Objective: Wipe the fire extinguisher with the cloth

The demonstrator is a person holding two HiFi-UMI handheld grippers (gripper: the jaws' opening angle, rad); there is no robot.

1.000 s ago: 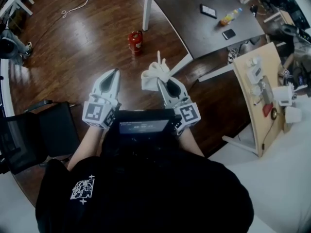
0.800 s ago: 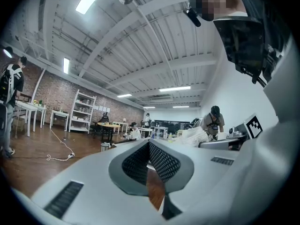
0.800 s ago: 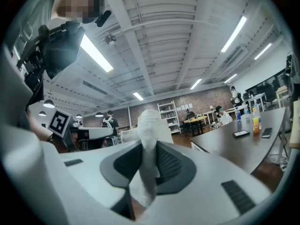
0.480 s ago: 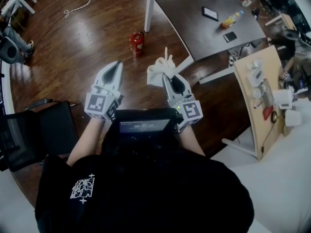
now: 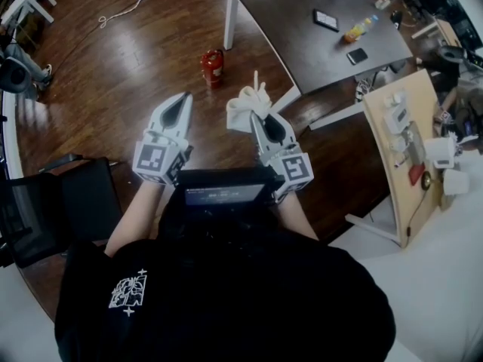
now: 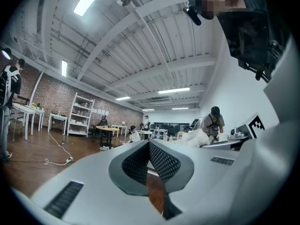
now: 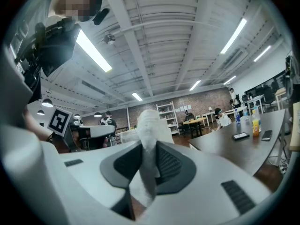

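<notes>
A small red fire extinguisher [image 5: 211,67] stands upright on the wooden floor, beside a white table leg [image 5: 227,17]. My right gripper [image 5: 259,119] is shut on a white cloth [image 5: 247,105], which bunches above its tips; in the right gripper view the cloth [image 7: 149,139] runs down between the closed jaws. My left gripper [image 5: 179,102] is shut with nothing in it, and its pads meet in the left gripper view. Both grippers are held at chest height, a stretch short of the extinguisher.
A dark table [image 5: 317,21] with a phone, a tablet and bottles stands ahead to the right. A black chair [image 5: 53,210] is at my left. A slanted wooden board [image 5: 404,142] with fittings stands at the right. A white cable [image 5: 121,6] lies on the floor.
Both grippers have risen and moved forward a little toward the extinguisher, the cloth still held in the right one. The view has shifted slightly.
</notes>
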